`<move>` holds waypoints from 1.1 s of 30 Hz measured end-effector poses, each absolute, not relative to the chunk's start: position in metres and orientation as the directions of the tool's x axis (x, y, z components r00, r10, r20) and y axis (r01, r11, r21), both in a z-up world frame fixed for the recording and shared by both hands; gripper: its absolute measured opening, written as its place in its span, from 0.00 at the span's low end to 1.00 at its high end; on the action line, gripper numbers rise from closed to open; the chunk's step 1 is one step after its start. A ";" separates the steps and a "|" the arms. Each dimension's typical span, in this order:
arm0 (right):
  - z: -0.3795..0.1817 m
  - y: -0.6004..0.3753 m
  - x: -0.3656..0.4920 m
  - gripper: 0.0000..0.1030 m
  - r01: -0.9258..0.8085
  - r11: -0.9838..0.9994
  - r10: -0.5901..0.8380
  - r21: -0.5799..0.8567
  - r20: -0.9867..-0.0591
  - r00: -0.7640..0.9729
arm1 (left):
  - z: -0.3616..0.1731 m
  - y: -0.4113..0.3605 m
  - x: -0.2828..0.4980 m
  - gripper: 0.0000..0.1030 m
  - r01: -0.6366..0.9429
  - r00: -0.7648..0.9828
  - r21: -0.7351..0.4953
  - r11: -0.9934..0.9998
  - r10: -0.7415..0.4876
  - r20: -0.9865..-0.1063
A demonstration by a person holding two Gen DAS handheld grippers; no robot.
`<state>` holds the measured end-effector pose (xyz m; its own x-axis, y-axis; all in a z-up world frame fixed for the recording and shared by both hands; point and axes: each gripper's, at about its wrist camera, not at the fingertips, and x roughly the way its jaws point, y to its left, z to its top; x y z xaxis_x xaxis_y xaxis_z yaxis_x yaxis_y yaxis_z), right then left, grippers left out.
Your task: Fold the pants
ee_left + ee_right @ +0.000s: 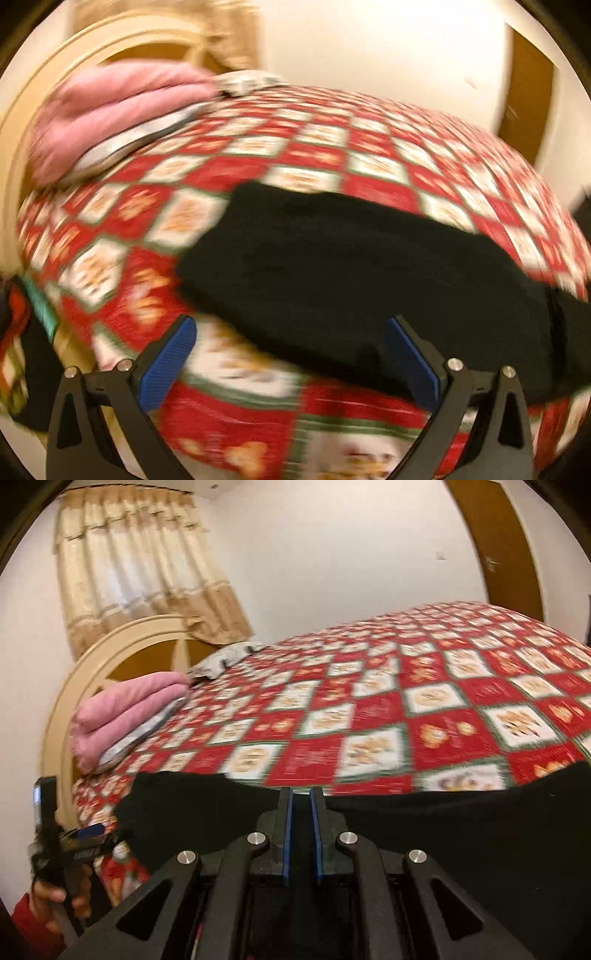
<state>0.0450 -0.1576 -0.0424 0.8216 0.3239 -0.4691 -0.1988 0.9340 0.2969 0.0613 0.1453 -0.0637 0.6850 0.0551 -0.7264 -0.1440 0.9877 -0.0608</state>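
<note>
Seen from the left wrist, the black pants [351, 273] lie flat on the red-and-white checked bedspread [303, 147], stretched crosswise on the near part of the bed and running off toward the right edge of the view. The left gripper [290, 354] hangs just above the near edge of the pants with its jaws wide apart, nothing between the blue pads [168, 363]; the right-hand pad overlaps the dark cloth, though the blur (the whole frame is smeared) hides whether it touches. Beyond the pants, at the head of the bed, a folded pink blanket [110, 107] rests on a grey patterned pillow [140, 136].

From the right wrist, the pants [461, 830] fill the lower part of the view across the near side of the bedspread [406, 701]. The right gripper [301, 794] has its jaws drawn nearly together, a narrow gap between the pads, its tips at the far edge of the pants; whether cloth is pinched there I cannot tell. The left gripper [92, 836] appears beside the left end of the pants. Behind the pants sit the pink blanket [129, 709], the cream headboard [92, 664] and a beige curtain [140, 561].
</note>
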 end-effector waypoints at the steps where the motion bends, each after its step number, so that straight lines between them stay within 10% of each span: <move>1: -0.041 -0.146 0.044 0.09 -0.229 0.930 0.347 0.288 -0.480 0.806 | -0.064 0.160 0.061 1.00 -0.195 0.684 -0.090 0.977 0.069 -0.726; 10: -0.062 -0.088 0.034 0.09 -0.379 0.865 0.502 0.330 -0.551 0.667 | -0.079 0.187 0.077 0.97 -0.324 0.657 -0.186 0.928 0.079 -0.750; 15: -0.060 -0.086 0.031 0.09 -0.384 0.868 0.496 0.315 -0.548 0.674 | -0.097 0.189 0.092 0.73 -0.352 0.632 -0.325 0.878 -0.034 -0.774; 21: -0.062 -0.092 0.035 0.09 -0.353 0.868 0.495 0.349 -0.552 0.671 | -0.099 0.190 0.090 0.72 -0.348 0.671 -0.380 0.857 -0.055 -0.739; 27: -0.062 -0.096 0.037 0.09 -0.340 0.870 0.491 0.357 -0.555 0.672 | -0.095 0.199 0.090 0.30 -0.326 0.702 -0.427 0.844 -0.086 -0.707; 33: -0.060 -0.111 0.037 0.09 -0.298 0.880 0.466 0.371 -0.548 0.695 | -0.094 0.193 0.092 0.23 -0.313 0.705 -0.407 0.858 -0.077 -0.705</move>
